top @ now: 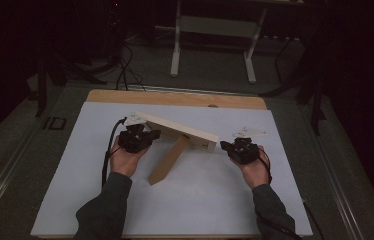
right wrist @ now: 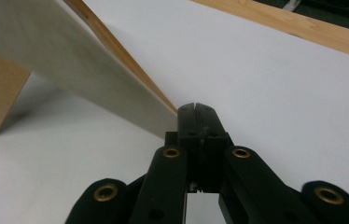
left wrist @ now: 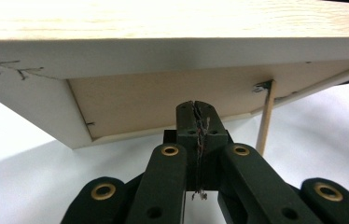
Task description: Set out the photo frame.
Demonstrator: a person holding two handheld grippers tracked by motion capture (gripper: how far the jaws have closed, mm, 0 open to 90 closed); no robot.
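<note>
High view overhead, facing forward-down; gripper views close, low; all share wooden board [top: 177, 131].

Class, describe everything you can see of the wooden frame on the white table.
The wooden frame is a pale, long board structure with a brown backing and a brown prop leg slanting down to the white table. It stands tilted, between the left gripper and the right gripper, both shut at its ends.

Dim lab: white-topped table [top: 100, 200], cables [top: 124, 70]

Pale cream wooden frame [top: 177, 127], tan back panel; white tabletop [top: 215, 200]; black grippers; sleeves perhaps dark grey.
</note>
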